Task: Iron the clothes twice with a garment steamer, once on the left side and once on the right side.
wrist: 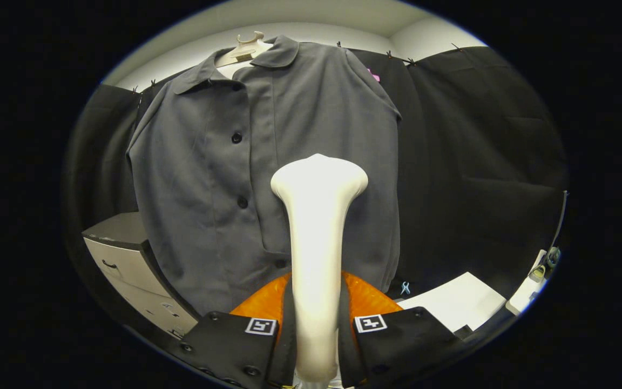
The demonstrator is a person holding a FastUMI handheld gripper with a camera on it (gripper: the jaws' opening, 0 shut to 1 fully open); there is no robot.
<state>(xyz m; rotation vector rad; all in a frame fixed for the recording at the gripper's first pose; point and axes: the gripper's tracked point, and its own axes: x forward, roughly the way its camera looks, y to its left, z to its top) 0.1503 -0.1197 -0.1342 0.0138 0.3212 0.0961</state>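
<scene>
The hand-held gripper is clamped on the white garment steamer, both fingers pressing its handle. Its head points at the grey shirt hanging beyond, right of the button line. A steaming pass seems underway; next, an even stroke along that panel.

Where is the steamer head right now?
In the gripper view, the steamer head is ahead of the claw, over the grey shirt's lower right panel.
</scene>
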